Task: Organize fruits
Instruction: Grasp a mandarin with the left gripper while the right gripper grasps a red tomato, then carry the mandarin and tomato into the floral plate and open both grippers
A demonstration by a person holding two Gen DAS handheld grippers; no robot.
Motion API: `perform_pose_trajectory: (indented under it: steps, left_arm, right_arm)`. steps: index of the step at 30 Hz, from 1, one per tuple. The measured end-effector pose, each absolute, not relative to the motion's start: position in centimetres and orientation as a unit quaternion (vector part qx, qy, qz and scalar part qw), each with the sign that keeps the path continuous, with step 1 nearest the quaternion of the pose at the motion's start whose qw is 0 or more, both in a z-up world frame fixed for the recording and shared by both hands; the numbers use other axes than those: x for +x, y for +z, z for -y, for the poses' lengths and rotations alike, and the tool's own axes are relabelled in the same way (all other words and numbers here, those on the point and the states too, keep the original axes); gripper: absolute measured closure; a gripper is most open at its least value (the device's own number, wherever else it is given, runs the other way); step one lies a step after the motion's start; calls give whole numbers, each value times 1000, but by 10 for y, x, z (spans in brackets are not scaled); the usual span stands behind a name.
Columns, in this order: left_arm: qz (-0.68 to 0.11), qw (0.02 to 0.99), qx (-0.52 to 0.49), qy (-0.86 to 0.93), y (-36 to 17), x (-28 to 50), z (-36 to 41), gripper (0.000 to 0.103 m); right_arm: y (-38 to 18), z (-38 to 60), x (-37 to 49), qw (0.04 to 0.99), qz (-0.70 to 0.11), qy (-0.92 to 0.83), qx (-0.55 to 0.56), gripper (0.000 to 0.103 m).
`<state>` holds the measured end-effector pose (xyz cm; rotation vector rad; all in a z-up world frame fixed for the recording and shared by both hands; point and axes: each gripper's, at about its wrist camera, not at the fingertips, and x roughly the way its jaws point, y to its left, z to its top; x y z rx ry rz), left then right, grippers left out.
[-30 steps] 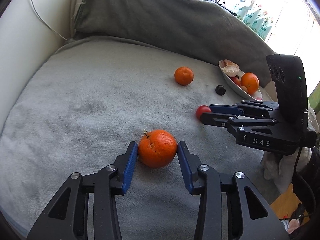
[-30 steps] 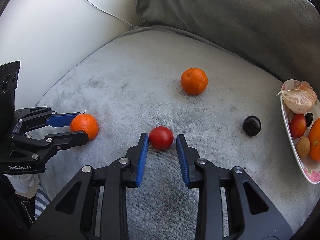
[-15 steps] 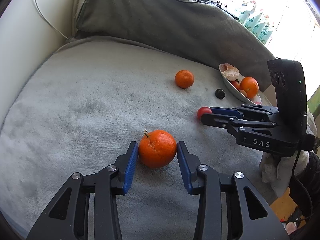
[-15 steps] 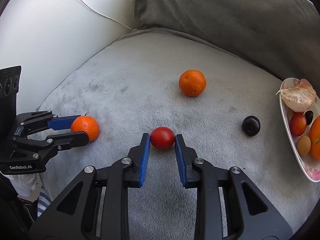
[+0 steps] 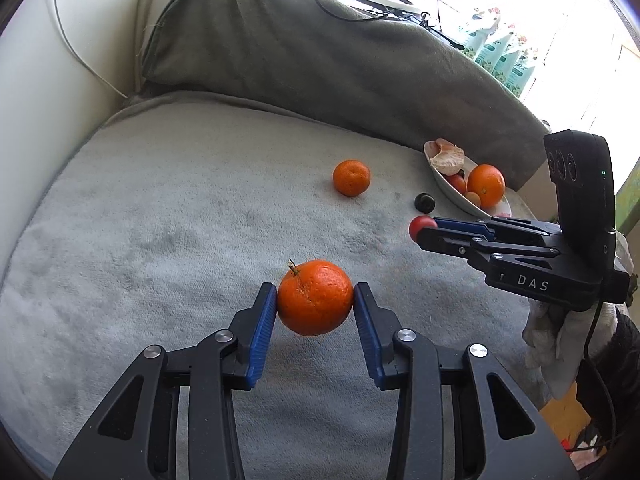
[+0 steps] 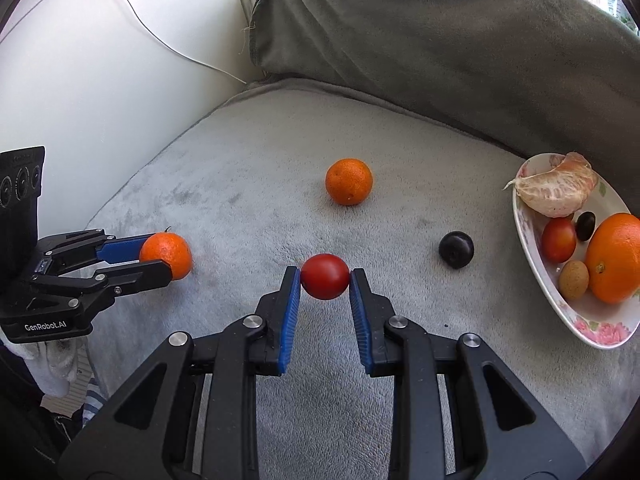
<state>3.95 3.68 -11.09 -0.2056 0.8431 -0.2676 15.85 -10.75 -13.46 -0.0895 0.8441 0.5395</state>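
The left claw (image 5: 315, 300) pinches a stemmed orange (image 5: 315, 297) between its blue pads (image 5: 261, 338), both pads touching the fruit's sides; the orange is bright, with a short dry stem on top and a faint crease down its skin, and its underside seems just clear of the grey blanket (image 5: 168, 216), though that gap is hard to judge. The right claw (image 6: 325, 278) pinches a small red fruit (image 6: 325, 276), smooth and glossy, held at the very tips of its blue pads; from the left wrist view only part of this fruit shows past the claw's near finger. A second orange (image 6: 349, 181) sits alone on the blanket farther back, and a dark plum-like fruit (image 6: 456, 249) lies between it and the floral dish (image 6: 600, 332). The dish rests at the blanket's right edge and holds a peeled citrus half (image 6: 554, 190), a large orange (image 6: 616, 258), a red fruit (image 6: 559, 239), a small brown one (image 6: 573, 279) and a dark one (image 6: 585, 225) partly tucked behind the others. The dish's far side is cut off by the frame in the right wrist view. A darker grey cushion cover (image 5: 340, 60) rises behind, with cables (image 5: 372, 4) across its top; the window area beyond is washed out by glare.
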Motion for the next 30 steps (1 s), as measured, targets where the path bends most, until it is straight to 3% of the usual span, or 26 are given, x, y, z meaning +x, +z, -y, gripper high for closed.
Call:
perform_pose_trajectory:
  steps: [30]
  left_arm:
    - [-366,900,-48,-234,-72,87,68,65]
  right_arm:
    - [-84,237,138,924,-351,152,19,77]
